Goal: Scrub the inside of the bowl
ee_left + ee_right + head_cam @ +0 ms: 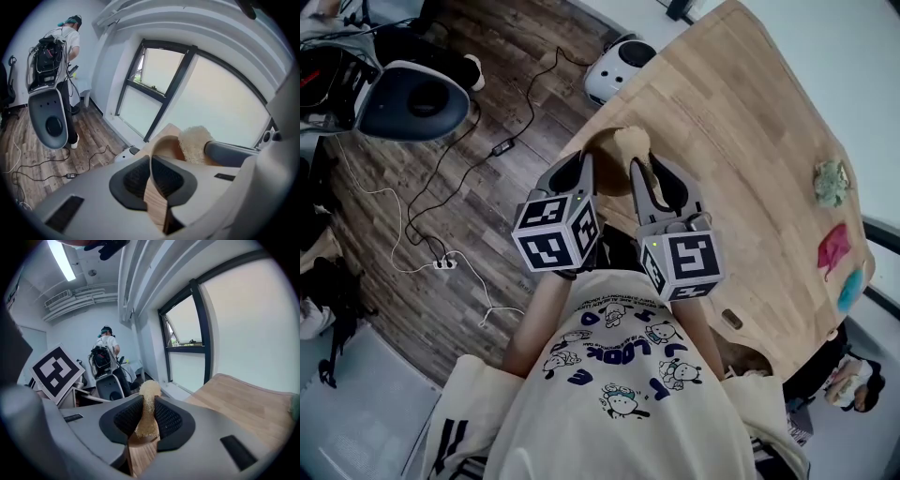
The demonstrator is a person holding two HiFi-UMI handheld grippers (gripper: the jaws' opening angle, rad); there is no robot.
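Observation:
A wooden bowl [602, 142] is held in the air over the near corner of the table [750, 187]. My left gripper [584, 164] is shut on the bowl's rim; in the left gripper view the thin wooden wall [155, 201] runs between the dark pads. A pale, fibrous loofah scrubber [630, 142] rests in the bowl's hollow [165, 145]. My right gripper [645, 169] is shut on that scrubber [147, 404], which sticks up between its pads, with the bowl's wood [140, 453] just below. The scrubber [194, 143] also shows in the left gripper view, next to a right finger [232, 153].
On the table's far right lie a green tuft [831, 181], a pink piece [834, 248] and a blue piece [851, 289]. On the wooden floor are a white round device [619, 64], a dark seat-like shell [417, 98], cables and a power strip [442, 264]. A person [107, 352] stands far off.

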